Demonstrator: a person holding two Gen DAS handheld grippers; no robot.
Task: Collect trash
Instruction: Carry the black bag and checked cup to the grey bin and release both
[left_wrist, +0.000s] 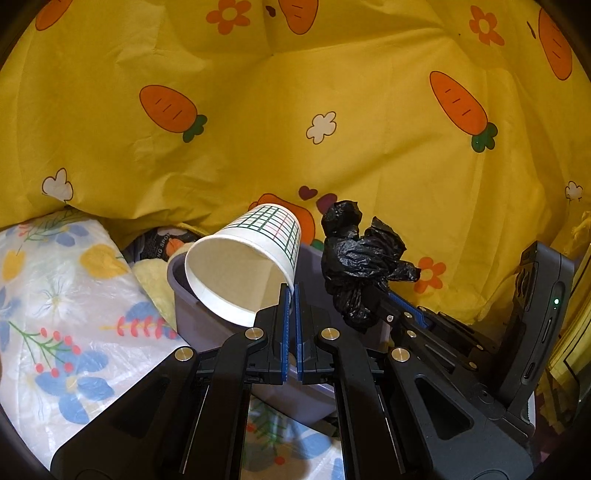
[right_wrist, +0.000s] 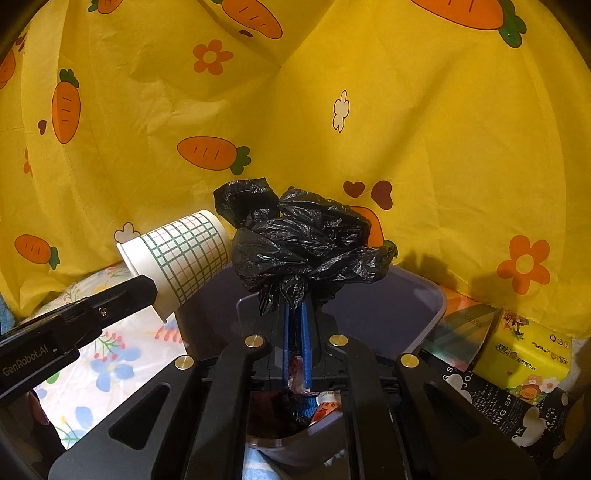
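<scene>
Left wrist view: the left gripper (left_wrist: 291, 295) is pinching a paper cup (left_wrist: 245, 264) by its rim.
The cup is lying sideways over the purple bin (left_wrist: 192, 314), mouth facing the camera; the right gripper's (right_wrist: 297, 306) jaws are squeezing a crumpled black bag (right_wrist: 301, 240).

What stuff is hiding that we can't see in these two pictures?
- Inside the purple bin, right wrist view: the right gripper and black plastic bag cover most of it.
- Paper cup bottom, left wrist view: it faces away.
- Yellow tissue pack lettering, right wrist view: too small to read.
- Dark printed package, left wrist view: mostly behind the cup and bin.
</scene>
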